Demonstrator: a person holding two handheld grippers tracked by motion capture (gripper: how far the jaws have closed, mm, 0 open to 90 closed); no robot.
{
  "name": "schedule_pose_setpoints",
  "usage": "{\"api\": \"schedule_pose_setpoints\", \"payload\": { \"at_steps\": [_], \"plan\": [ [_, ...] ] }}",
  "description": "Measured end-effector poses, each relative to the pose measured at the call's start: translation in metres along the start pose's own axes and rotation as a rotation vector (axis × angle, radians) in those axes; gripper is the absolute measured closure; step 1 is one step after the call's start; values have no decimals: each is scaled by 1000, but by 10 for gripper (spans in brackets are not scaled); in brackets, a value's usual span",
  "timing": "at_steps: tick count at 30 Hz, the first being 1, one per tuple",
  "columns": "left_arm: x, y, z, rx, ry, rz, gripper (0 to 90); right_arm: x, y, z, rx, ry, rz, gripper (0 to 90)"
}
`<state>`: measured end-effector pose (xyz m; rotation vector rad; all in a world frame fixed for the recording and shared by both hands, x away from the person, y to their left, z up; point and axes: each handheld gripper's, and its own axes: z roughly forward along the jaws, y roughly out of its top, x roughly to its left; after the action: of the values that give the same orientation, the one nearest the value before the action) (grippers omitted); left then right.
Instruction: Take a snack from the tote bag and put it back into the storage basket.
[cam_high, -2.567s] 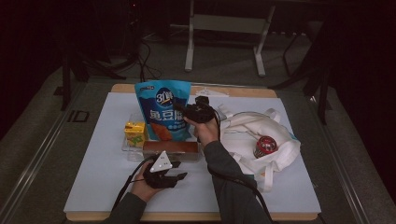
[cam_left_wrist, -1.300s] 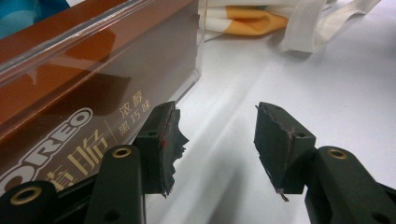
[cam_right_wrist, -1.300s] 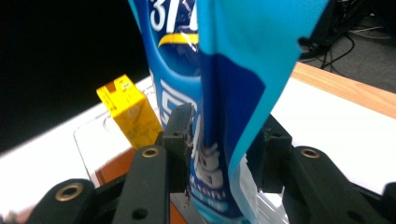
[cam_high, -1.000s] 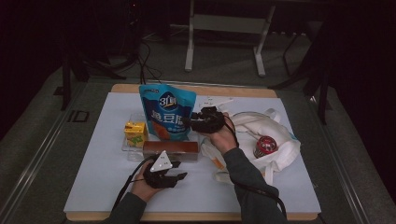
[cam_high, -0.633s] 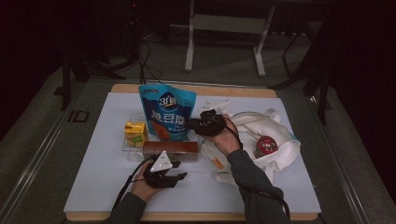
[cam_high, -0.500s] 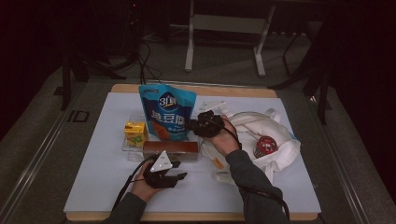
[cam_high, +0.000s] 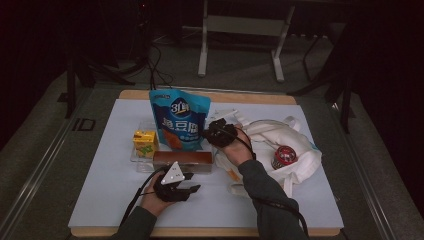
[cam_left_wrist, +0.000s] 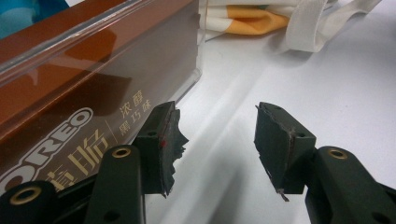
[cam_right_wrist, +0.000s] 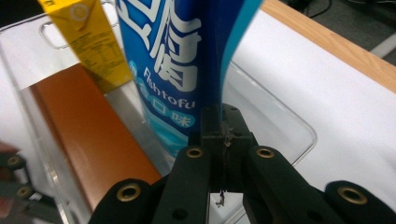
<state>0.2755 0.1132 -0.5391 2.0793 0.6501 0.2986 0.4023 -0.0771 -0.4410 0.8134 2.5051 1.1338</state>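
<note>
- Two claws: the right claw (cam_right_wrist: 219, 140) has just been closing and now pinches the side edge of the tall blue foil snack pouch (cam_right_wrist: 187, 60).
- Pouch stands in the clear plastic tray (cam_right_wrist: 299, 135) on the bench (cam_high: 300, 200); likely light, crinkly, slippery. Sealed edge is the best hold.
- Left claw (cam_left_wrist: 217, 140) gapes, released, just beside the brown biscuit box (cam_left_wrist: 70, 93).

Dim high view, dark surroundings, bright table (cam_high: 120, 200); sharp close views, blurred bag edge (cam_right_wrist: 243, 28).
</note>
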Motion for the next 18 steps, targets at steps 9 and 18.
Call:
{"api": "schedule_pose_setpoints", "payload": {
  "at_steps": [9, 18],
  "plan": [
    [0, 0, 0, 1, -1, 0, 488, 2, 7, 10, -2, -14, 16, 899],
    [0, 0, 0, 2, 0, 1, 488, 10, 15, 20, -5, -22, 17, 899]
  ]
}}
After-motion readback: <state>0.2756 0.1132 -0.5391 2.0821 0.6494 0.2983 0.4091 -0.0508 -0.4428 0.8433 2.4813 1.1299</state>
